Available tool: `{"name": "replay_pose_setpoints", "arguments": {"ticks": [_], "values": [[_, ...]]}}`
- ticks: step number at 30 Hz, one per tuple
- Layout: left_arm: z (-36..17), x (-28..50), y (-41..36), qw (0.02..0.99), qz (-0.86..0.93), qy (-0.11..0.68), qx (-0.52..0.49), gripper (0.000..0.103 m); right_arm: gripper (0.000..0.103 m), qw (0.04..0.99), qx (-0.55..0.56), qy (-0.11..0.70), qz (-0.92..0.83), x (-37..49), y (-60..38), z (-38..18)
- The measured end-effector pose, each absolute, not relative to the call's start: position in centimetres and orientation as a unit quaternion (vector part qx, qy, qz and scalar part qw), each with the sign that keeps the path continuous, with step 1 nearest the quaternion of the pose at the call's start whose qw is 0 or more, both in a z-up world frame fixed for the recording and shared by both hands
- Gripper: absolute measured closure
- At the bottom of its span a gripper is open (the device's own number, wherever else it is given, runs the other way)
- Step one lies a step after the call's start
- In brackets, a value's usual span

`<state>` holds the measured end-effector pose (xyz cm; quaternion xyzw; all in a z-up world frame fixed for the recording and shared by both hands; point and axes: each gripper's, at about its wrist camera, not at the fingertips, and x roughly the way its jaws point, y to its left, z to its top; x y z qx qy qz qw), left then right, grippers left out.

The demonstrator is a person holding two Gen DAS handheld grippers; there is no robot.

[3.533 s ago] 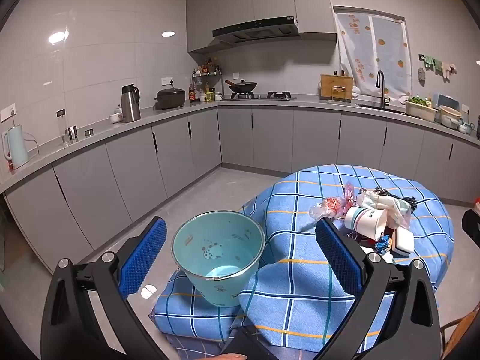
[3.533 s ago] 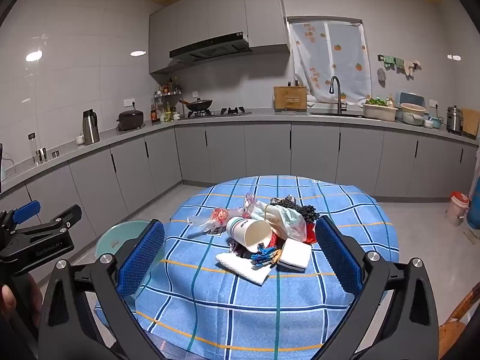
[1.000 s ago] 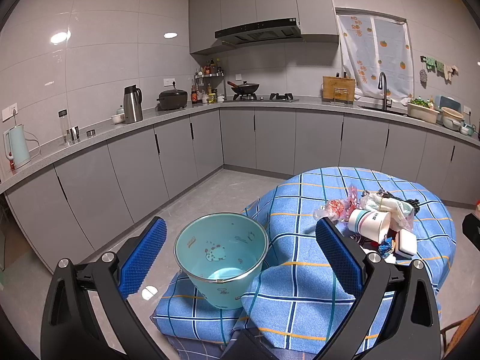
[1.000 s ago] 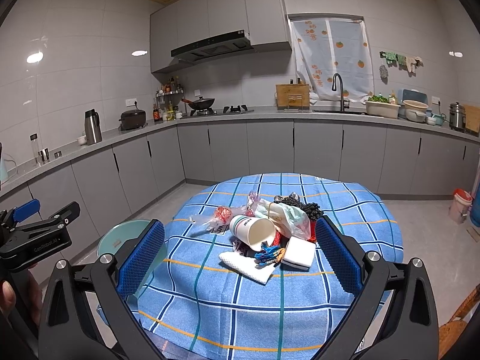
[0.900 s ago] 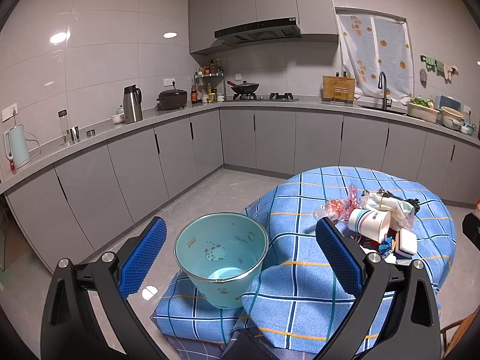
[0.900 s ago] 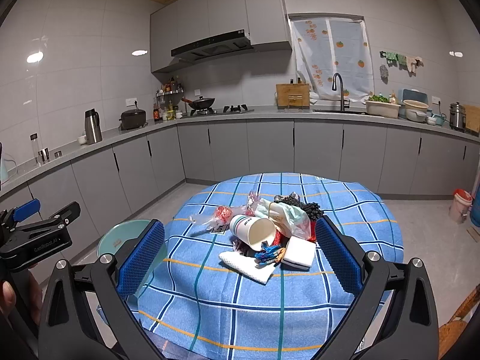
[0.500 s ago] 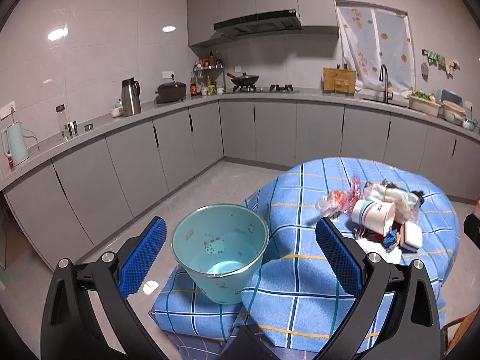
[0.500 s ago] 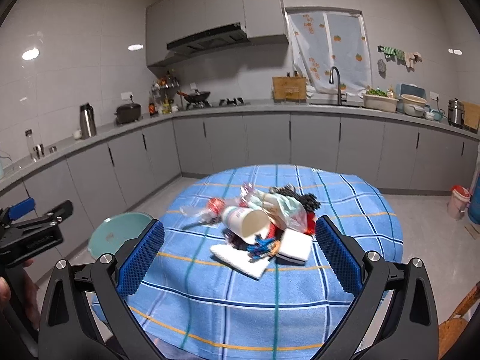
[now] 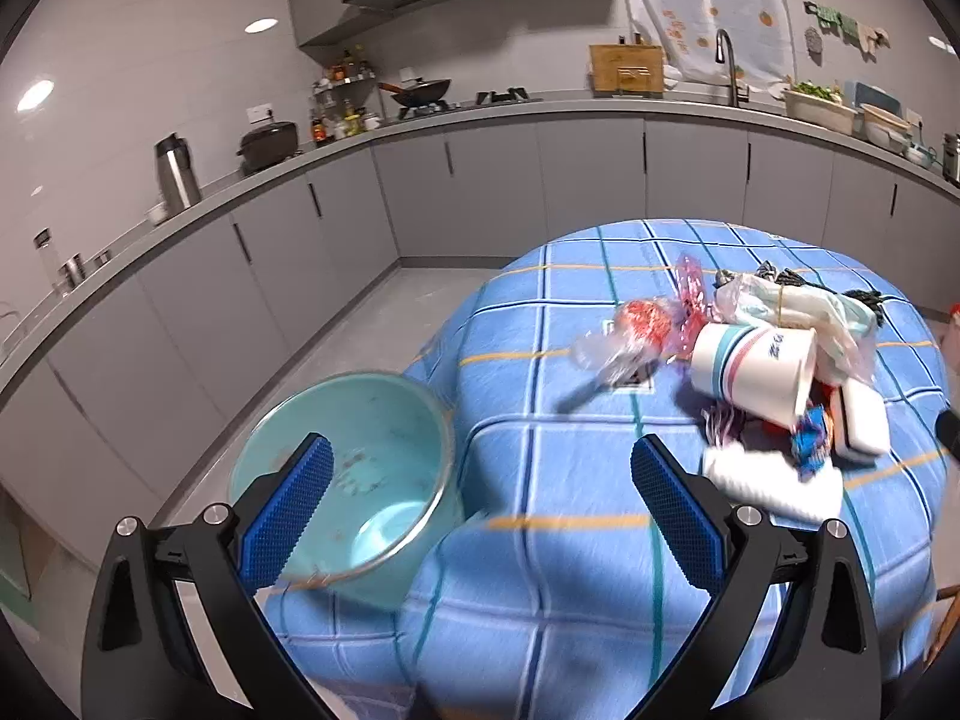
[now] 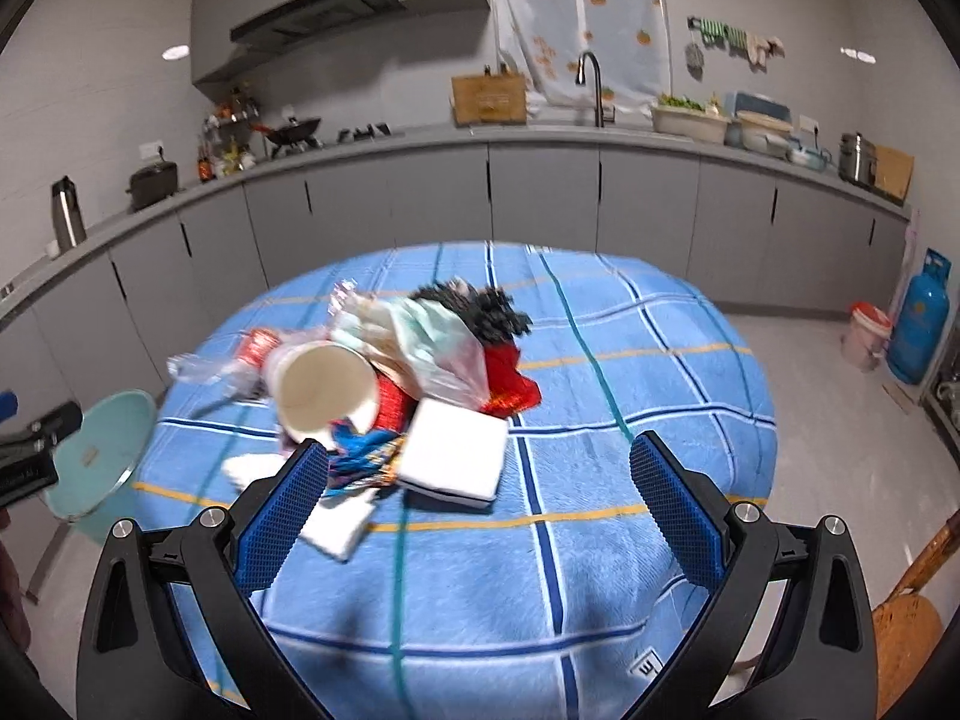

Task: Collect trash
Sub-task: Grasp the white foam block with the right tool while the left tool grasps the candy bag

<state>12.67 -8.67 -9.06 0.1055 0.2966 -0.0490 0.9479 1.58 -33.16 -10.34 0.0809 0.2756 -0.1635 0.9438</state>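
A pile of trash lies on the round table with the blue checked cloth [image 10: 660, 360]: a white paper cup [image 10: 321, 390] on its side, a white box [image 10: 453, 453], a plastic bag [image 10: 420, 348], red wrappers [image 10: 507, 381] and a white napkin [image 10: 336, 525]. The cup [image 9: 753, 372] and napkin [image 9: 774, 483] also show in the left wrist view. A teal bin [image 9: 354, 480] stands on a stool at the table's left edge. My left gripper [image 9: 477, 504] is open and empty between bin and pile. My right gripper [image 10: 477, 504] is open and empty just short of the pile.
Grey kitchen cabinets and counter [image 10: 540, 192] run along the back and left walls. A blue gas cylinder [image 10: 918, 324] and a small white bucket [image 10: 864, 330] stand on the floor at right. A wooden chair [image 10: 906, 618] is at the lower right.
Both grippers have moved forward and tilted down toward the table. The trash pile now looks much closer in both views. Both stay open and empty.
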Motion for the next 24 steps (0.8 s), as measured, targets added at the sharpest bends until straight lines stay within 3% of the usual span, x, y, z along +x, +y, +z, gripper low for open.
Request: {"name": "replay_pose_setpoints", "arguments": {"ticks": [17, 18, 20, 24], "values": [[-13.3, 23.9, -15.1, 0.931, -0.098, 0.333, 0.118, 0.007, 0.004, 0.938, 0.09, 0.301, -0.147, 6.6, -35.1, -13.8], [-13.5, 24.0, -15.3, 0.93, -0.102, 0.333, 0.114, 0.01, 0.004, 0.936, 0.091, 0.306, -0.15, 6.8, -35.4, -14.1], [-13.9, 24.4, -15.5, 0.926, -0.12, 0.343, 0.106, 0.033, 0.005, 0.932, 0.093, 0.317, -0.15, 7.3, -35.6, -14.8], [-14.1, 23.9, -15.7, 0.921, -0.146, 0.349, 0.095, 0.054, 0.005, 0.927, 0.099, 0.329, -0.148, 7.9, -35.8, -15.8]]}}
